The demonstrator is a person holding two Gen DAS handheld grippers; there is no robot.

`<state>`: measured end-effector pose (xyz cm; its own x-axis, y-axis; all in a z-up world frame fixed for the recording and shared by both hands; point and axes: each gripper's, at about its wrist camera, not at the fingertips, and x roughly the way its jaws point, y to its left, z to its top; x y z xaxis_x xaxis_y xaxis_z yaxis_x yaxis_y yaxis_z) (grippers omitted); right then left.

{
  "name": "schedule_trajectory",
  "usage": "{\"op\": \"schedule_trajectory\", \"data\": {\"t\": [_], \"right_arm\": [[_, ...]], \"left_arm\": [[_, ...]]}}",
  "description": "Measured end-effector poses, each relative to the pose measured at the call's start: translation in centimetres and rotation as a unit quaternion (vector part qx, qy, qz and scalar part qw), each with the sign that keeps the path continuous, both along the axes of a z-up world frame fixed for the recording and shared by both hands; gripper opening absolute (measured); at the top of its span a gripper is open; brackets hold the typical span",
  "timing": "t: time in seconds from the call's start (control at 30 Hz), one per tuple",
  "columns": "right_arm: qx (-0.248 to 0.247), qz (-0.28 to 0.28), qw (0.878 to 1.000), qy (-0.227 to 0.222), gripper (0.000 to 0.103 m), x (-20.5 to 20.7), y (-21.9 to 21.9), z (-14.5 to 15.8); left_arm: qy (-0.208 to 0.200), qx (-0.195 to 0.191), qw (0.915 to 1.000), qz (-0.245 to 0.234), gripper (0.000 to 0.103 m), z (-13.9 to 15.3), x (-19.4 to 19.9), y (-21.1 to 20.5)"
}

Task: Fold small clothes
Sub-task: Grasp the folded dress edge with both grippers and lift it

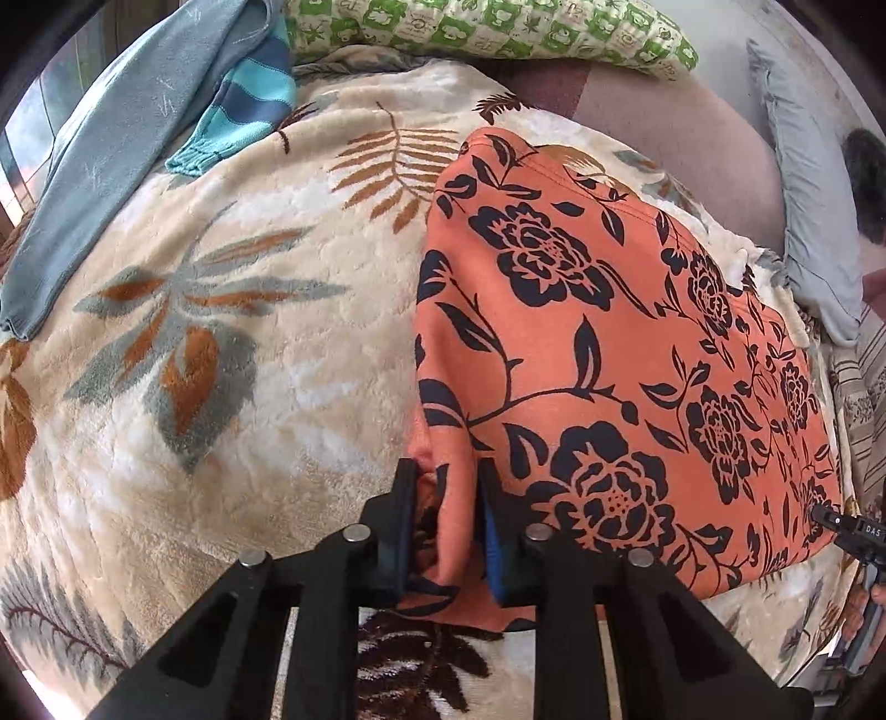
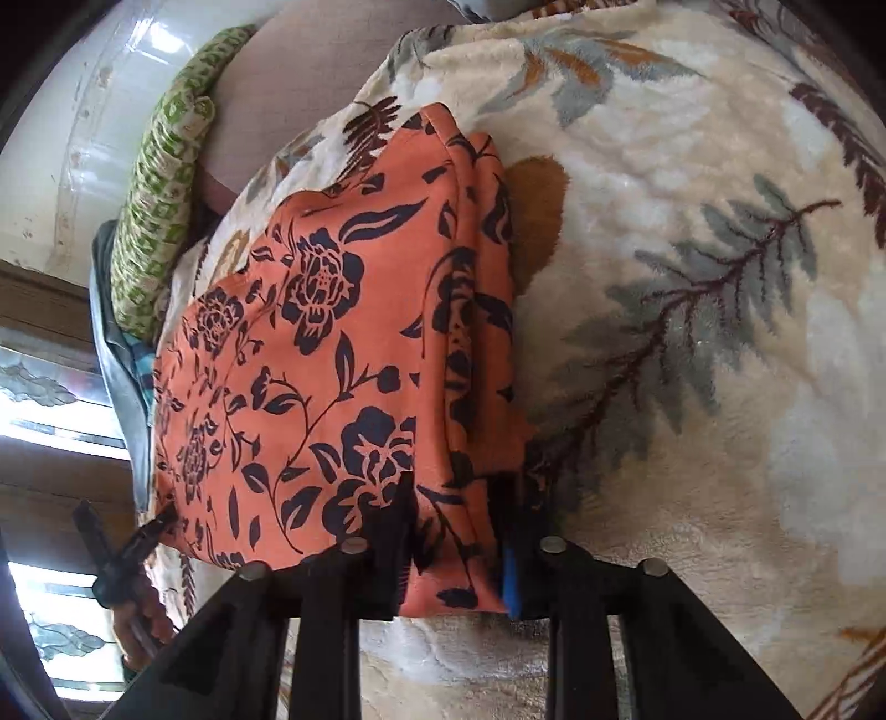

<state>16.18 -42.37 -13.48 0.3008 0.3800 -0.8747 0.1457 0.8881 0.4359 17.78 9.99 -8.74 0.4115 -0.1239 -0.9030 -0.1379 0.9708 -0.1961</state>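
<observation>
Jaws of left gripper (image 1: 447,487) and right gripper (image 2: 455,498) nearly closed, each pinching orange floral garment (image 1: 609,343) edge.

The orange cotton garment with dark flower print (image 1: 609,343) lay flat on the cream plush leaf-patterned blanket (image 1: 249,360), right of its middle in the left wrist view. Beyond it, the green-and-white checked pillow (image 1: 498,27) sat along the far edge (the grey-blue knit garment (image 1: 111,155) draped at far left, well apart). A grey pillow (image 1: 808,221) lay at right.
</observation>
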Motion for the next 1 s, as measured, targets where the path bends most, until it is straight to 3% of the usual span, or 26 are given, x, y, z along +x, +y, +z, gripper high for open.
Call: {"op": "schedule_trajectory", "data": {"t": [0.1, 0.27, 0.43, 0.5, 0.6, 0.7, 0.77, 0.87, 1.0], "right_arm": [[-0.044, 0.031, 0.998, -0.015, 0.012, 0.2, 1.8, 2.3], [-0.05, 0.042, 0.996, -0.053, 0.009, -0.5, 2.9, 6.4], [-0.044, 0.051, 0.993, -0.094, 0.007, -4.1, 3.8, 11.0], [-0.035, 0.051, 0.992, -0.107, 0.007, -6.6, 3.4, 12.2], [-0.03, 0.062, 0.994, -0.086, 0.007, -10.3, 2.6, 10.8], [-0.034, 0.081, 0.996, 0.001, 0.011, -12.9, 2.5, 4.4], [-0.061, 0.08, 0.994, 0.042, 0.012, -14.0, 2.3, 1.2], [-0.045, 0.047, 0.998, 0.013, 0.016, -14.5, 1.3, 2.1], [-0.045, -0.02, 0.997, -0.065, 0.026, -13.8, 0.0, 7.0]], "left_arm": [[-0.006, 0.029, 0.9995, -0.007, 0.015, 1.9, 0.3, -1.0], [-0.041, 0.034, 0.9985, -0.007, 0.013, 5.8, -1.2, -1.2], [-0.103, 0.023, 0.9941, -0.028, 0.013, 10.9, -6.6, -1.7], [-0.114, 0.023, 0.9927, -0.034, 0.013, 11.5, -9.8, -1.5], [-0.088, 0.025, 0.9954, -0.028, 0.013, 8.9, -13.4, -0.2], [-0.005, 0.027, 0.9995, -0.017, 0.014, 3.1, -14.7, 1.0], [0.032, 0.01, 0.9994, 0.014, 0.017, 1.3, -15.0, 2.6], [0.006, -0.024, 0.9985, 0.049, 0.026, 3.2, -15.0, 4.1], [-0.077, 0.005, 0.9956, 0.053, 0.05, 7.7, -15.0, 2.9]]}}
